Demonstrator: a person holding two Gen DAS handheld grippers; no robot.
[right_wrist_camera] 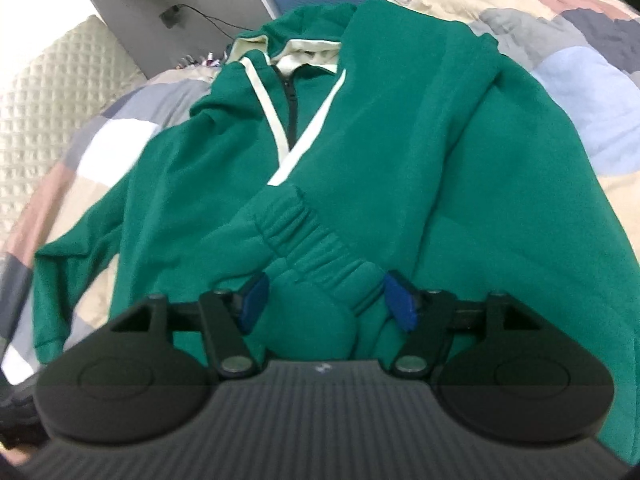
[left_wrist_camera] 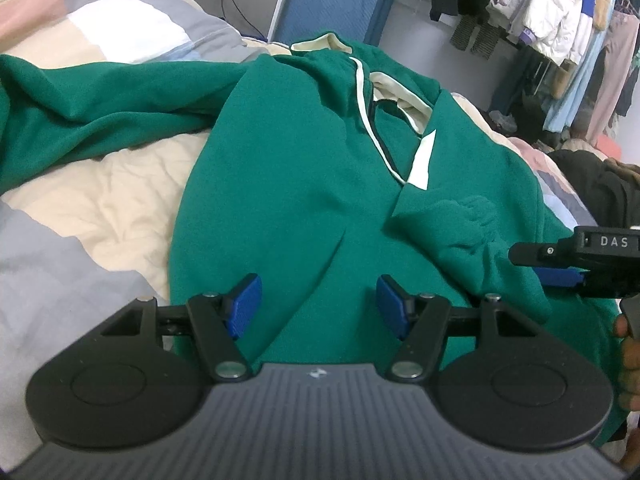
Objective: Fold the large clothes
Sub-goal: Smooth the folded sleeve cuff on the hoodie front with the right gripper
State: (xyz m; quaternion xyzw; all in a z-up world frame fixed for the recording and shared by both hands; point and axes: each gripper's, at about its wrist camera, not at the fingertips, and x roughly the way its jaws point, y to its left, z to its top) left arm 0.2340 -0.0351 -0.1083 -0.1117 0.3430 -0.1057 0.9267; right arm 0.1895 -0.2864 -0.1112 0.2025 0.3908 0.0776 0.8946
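Left gripper [left_wrist_camera: 319, 306], nearest in the left wrist view, jaws wide apart with nothing between its blue pads [left_wrist_camera: 245, 305]; it hovers over the lower front of the green hoodie [left_wrist_camera: 280, 184]; right gripper [right_wrist_camera: 326, 302], jaws wide apart, the ribbed cuff [right_wrist_camera: 316, 248] of a sleeve folded across the chest lying between its pads without their pressing on it; the same tool enters the left wrist view from the right edge, gripped by a hand [left_wrist_camera: 628, 364]; the hoodie lies front up on a patchwork quilt [left_wrist_camera: 100, 184], cream trim and dark zip [right_wrist_camera: 291, 108] at the neck, its other sleeve [left_wrist_camera: 80, 92] stretched out sideways; beyond, a blue panel [left_wrist_camera: 332, 4] against the wall and hanging clothes [left_wrist_camera: 560, 16].
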